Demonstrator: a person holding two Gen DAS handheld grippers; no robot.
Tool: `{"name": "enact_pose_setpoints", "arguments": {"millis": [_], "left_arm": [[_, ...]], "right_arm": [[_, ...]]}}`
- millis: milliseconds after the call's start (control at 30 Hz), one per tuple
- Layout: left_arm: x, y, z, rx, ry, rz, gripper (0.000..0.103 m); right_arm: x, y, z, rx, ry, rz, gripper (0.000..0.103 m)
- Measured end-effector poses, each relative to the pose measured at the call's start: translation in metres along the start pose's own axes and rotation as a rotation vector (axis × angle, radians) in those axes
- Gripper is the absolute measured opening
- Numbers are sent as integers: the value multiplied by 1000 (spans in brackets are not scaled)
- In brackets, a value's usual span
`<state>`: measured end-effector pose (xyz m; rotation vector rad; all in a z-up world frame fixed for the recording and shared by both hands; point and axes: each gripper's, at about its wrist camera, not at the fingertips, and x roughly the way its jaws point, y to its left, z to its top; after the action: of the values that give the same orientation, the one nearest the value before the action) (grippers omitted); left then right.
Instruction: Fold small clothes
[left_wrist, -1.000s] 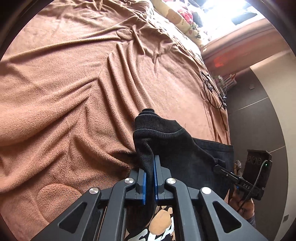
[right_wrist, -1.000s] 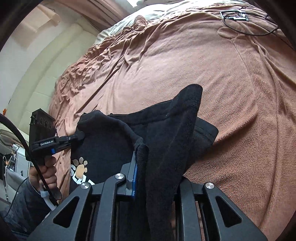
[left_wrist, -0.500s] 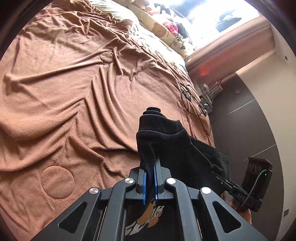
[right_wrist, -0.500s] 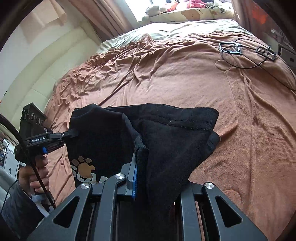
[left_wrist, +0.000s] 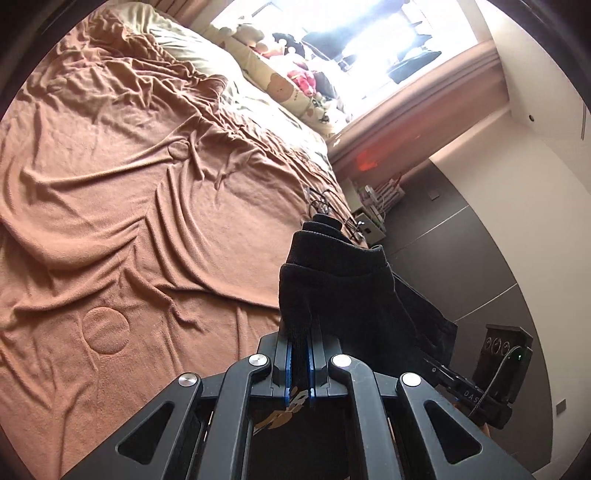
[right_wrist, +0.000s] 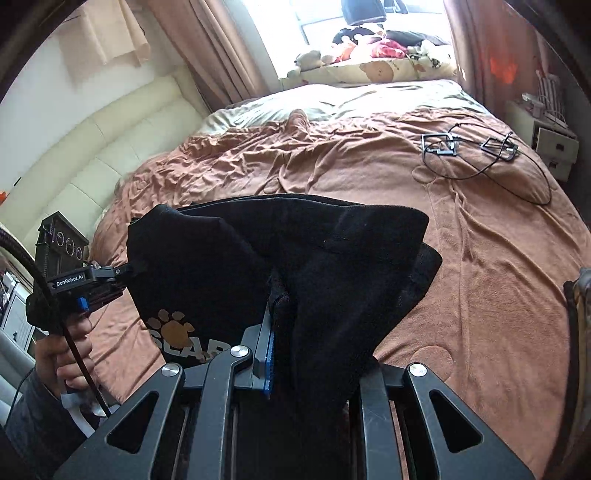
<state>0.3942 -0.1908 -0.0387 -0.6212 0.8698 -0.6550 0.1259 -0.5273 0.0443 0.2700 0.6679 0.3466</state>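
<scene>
A small black garment (right_wrist: 258, 258) with a tan paw print and pale letters hangs in the air above the brown blanket (right_wrist: 480, 258). My left gripper (left_wrist: 300, 354) is shut on one edge of the garment (left_wrist: 351, 295); it also shows in the right wrist view (right_wrist: 133, 267), pinching the garment's left corner. My right gripper (right_wrist: 284, 332) is shut on a bunched fold of the garment, and the cloth drapes over and hides its right finger. The right gripper shows in the left wrist view (left_wrist: 428, 360) at the garment's lower right corner.
The bed is covered by the wrinkled brown blanket (left_wrist: 129, 221). Black cables with wire frames (right_wrist: 480, 155) lie at its far right. Pillows and soft toys (right_wrist: 388, 59) sit at the window end. A cream padded headboard (right_wrist: 92, 147) is at the left, a white nightstand (right_wrist: 546, 140) at the right.
Both grippers have risen and tilted up with the garment, lifting it off the blanket. The window and far end of the bed have come into view.
</scene>
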Motion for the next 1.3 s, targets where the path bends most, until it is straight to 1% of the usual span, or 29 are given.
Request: {"name": "enact_pose_setpoints", "arguments": {"millis": [333, 633, 767, 933, 1100, 1300], "left_arm": [[-51, -39, -13, 43, -65, -44, 5], [-103, -74, -21, 93, -134, -75, 5], [-131, -86, -20, 107, -175, -87, 5], [-166, -92, -17, 116, -222, -85, 5], [-198, -89, -14, 119, -264, -59, 5], [-235, -73, -7, 98, -315, -31, 5]], "right_arm": [[-69, 33, -17, -61, -79, -11, 13], [-129, 62, -44, -99, -174, 9, 12], [-146, 74, -53, -116, -210, 22, 12], [-153, 90, -60, -150, -234, 50, 12], [-149, 102, -62, -173, -229, 89, 12], [-136, 118, -50, -200, -224, 143, 12]]}}
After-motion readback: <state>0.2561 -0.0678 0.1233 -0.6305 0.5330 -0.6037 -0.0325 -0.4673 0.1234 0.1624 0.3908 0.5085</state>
